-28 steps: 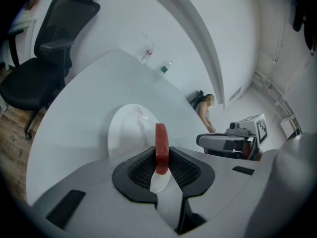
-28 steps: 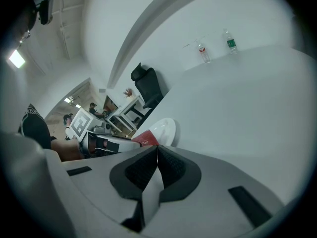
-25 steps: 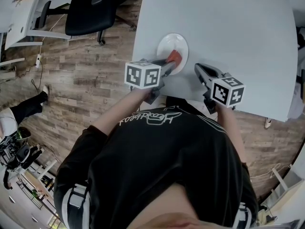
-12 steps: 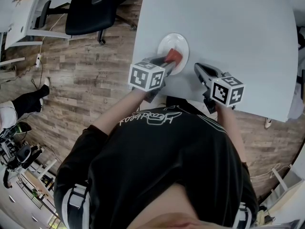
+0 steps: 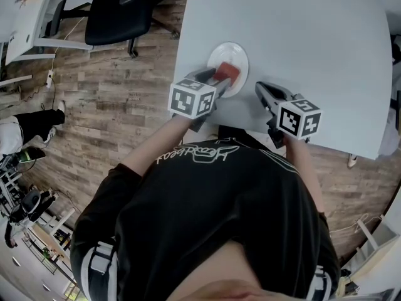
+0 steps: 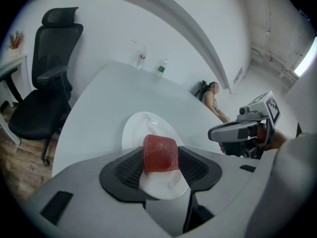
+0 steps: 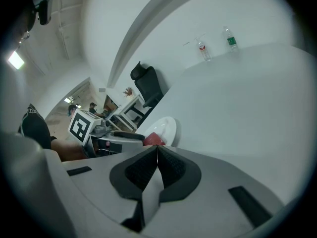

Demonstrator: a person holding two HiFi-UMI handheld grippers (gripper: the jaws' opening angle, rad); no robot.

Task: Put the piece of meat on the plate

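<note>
A red piece of meat (image 5: pixel 227 71) (image 6: pixel 160 152) lies on the near rim of a white plate (image 5: pixel 233 54) (image 6: pixel 141 125) at the table's near left. My left gripper (image 5: pixel 222 76) (image 6: pixel 161 165) straddles the meat. Its jaws are opening, and the black pads stand close on either side of the meat without pressing it. My right gripper (image 5: pixel 259 90) (image 7: pixel 157 157) rests to the right of the plate, shut with nothing in it. In the right gripper view the meat (image 7: pixel 152 140) and plate (image 7: pixel 166 128) show past the left gripper (image 7: pixel 126 135).
The white table (image 5: pixel 301 36) ends just left of the plate, over a wooden floor. A black office chair (image 5: pixel 119 17) (image 6: pixel 44 83) stands off that edge. Two bottles (image 6: pixel 161 68) (image 7: pixel 230 39) stand at the far side. A person (image 6: pixel 213 95) sits beyond.
My left gripper's jaws have spread apart around the meat, which now sits a little farther onto the plate. The right gripper has stayed still.
</note>
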